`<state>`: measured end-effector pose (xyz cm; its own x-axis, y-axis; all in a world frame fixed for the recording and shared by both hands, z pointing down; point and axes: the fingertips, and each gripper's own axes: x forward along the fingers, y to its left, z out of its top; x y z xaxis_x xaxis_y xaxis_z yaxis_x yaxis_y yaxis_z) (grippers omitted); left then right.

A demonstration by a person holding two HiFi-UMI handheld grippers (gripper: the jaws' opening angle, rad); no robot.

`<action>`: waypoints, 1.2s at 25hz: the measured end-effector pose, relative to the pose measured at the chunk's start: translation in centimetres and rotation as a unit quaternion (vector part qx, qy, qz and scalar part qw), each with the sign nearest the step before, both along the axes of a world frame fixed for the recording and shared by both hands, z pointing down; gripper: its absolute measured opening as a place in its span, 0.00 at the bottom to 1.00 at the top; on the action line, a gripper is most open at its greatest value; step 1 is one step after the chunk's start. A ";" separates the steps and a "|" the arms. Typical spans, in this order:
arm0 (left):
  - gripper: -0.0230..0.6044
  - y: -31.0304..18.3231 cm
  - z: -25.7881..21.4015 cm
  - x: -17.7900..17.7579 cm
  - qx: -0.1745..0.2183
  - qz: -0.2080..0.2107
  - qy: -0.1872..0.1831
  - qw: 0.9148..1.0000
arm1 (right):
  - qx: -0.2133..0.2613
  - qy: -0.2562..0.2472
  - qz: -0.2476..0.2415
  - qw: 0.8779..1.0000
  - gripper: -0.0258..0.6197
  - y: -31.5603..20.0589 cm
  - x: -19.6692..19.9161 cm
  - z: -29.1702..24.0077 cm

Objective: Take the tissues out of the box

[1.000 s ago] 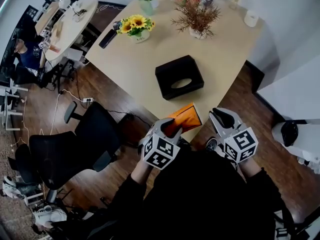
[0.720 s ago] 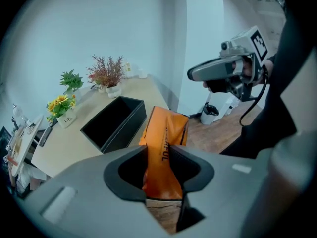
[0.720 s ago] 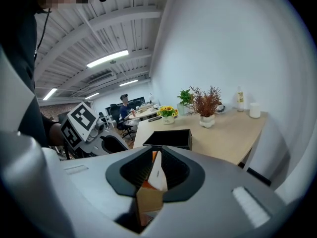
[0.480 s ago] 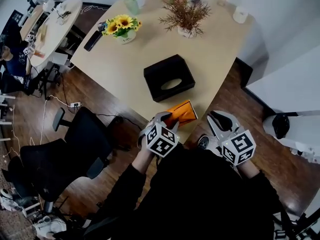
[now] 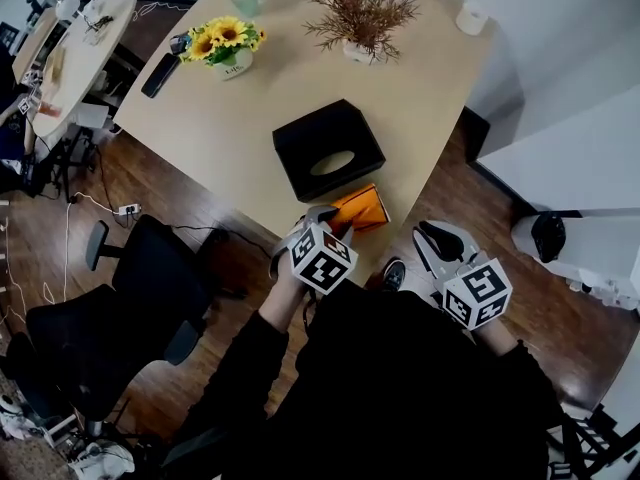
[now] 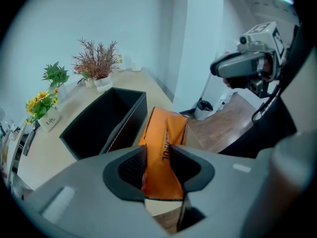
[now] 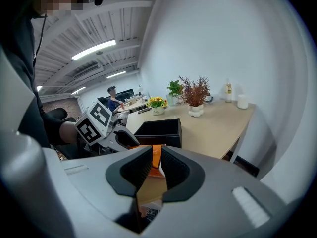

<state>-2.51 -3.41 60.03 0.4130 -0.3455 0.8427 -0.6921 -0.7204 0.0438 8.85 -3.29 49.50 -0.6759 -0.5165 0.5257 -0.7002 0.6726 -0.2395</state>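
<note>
A black tissue box with an oval slot sits near the front edge of the wooden table. An orange tissue pack lies just in front of it at the table's edge. My left gripper is shut on the pack's near end. In the left gripper view the pack fills the gap between the pads, the jaws just beginning to open, and the box stands to its left. My right gripper hovers off the table to the right, its jaws a narrow slit apart with nothing in them.
A sunflower pot, a dried-plant vase, a dark phone and a white roll stand further back on the table. A black office chair is at my left. A white bin stands at the right.
The left gripper has carried the orange pack forward, closer to the black box and the table edge. The right gripper has hardly moved.
</note>
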 end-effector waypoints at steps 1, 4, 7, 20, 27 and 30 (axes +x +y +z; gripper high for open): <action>0.25 0.1 0.4 0.0 -0.003 0.001 0.001 1.000 | -0.001 0.001 -0.002 1.000 0.13 0.0 -0.3 0.1; 0.28 -0.4 0.9 0.2 0.008 -0.002 0.020 1.000 | -0.005 0.003 -0.008 1.000 0.13 -0.1 -1.0 0.4; 0.39 -1.0 0.5 -0.1 0.033 -0.014 0.042 0.998 | -0.008 0.001 -0.015 1.000 0.13 -0.1 -1.8 0.6; 0.44 0.3 -6.9 -4.0 0.065 -0.204 0.206 0.955 | -0.012 -0.016 -0.050 0.999 0.13 -0.2 -3.8 0.8; 0.44 1.9 -11.0 -4.0 0.126 -0.271 0.248 0.922 | 0.007 -0.034 -0.087 0.996 0.12 -0.7 -4.6 -0.5; 0.43 3.2 -12.5 -3.4 0.149 -0.300 0.258 0.906 | 0.021 -0.046 -0.105 0.993 0.12 -0.2 -4.0 -1.6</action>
